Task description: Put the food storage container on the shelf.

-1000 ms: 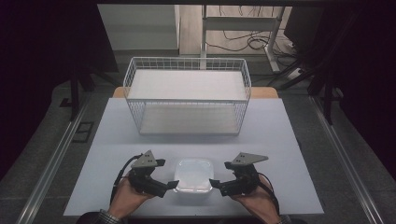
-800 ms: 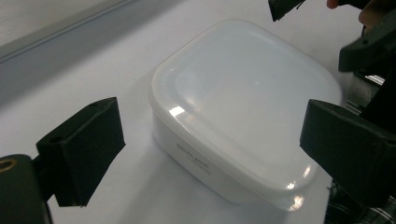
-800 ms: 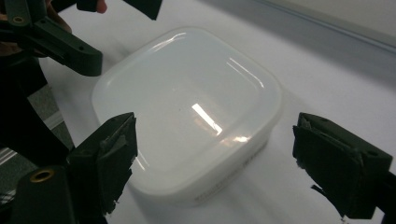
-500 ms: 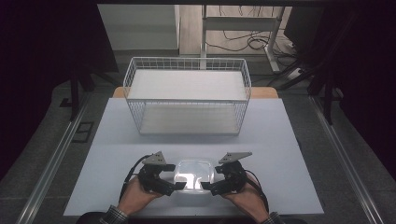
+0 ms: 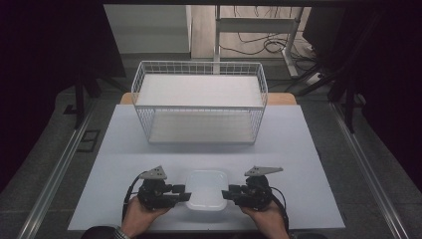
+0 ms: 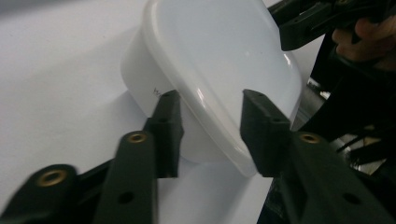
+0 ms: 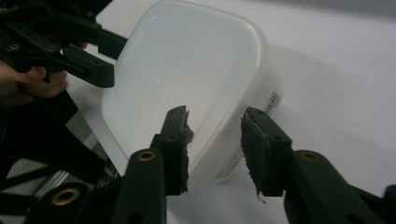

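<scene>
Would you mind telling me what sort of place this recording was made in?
Probably a lab or workshop test bench: a plain white table, a bare wire basket, and loose cables on the floor behind.

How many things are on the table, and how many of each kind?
White plastic box: 1
White wire basket: 1
Black claws, left claw and right claw, one at each end of the box: 2
Total: 4
</scene>
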A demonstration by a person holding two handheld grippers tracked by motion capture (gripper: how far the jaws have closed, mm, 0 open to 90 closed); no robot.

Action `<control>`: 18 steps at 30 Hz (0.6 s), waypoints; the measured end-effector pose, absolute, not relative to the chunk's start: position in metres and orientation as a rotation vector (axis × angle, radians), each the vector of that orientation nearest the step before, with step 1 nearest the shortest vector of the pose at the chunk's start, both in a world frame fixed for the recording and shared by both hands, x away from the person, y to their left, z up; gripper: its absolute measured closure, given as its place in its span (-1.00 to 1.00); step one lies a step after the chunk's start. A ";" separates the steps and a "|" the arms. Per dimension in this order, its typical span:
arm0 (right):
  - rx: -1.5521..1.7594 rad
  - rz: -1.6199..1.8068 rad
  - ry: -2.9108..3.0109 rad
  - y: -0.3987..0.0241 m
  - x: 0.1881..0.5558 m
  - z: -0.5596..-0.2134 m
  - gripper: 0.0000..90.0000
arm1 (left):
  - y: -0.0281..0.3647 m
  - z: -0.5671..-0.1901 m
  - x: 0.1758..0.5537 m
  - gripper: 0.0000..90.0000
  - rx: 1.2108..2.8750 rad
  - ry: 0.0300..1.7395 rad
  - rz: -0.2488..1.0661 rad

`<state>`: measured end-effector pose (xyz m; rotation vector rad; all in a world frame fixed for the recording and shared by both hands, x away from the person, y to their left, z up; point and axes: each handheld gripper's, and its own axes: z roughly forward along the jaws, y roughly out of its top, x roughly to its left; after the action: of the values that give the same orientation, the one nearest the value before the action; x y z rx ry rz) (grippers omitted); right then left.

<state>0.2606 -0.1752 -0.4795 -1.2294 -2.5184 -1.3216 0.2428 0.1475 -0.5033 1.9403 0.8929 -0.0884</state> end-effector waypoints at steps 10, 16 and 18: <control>-1.297 -1.471 -2.517 -0.181 0.260 -0.478 0.73 | 0.148 -0.505 0.243 0.79 1.866 0.949 -0.040; -1.276 -1.526 -2.531 -0.179 0.262 -0.474 0.73 | 0.148 -0.500 0.244 0.78 1.849 0.963 0.022; -1.261 -1.544 -2.536 -0.177 0.264 -0.472 0.74 | 0.151 -0.498 0.247 0.78 1.841 0.969 0.031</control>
<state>0.2641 -0.1772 -0.4719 -1.2606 -2.5362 -1.5440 0.2471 0.1508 -0.4981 1.8408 0.9691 0.0315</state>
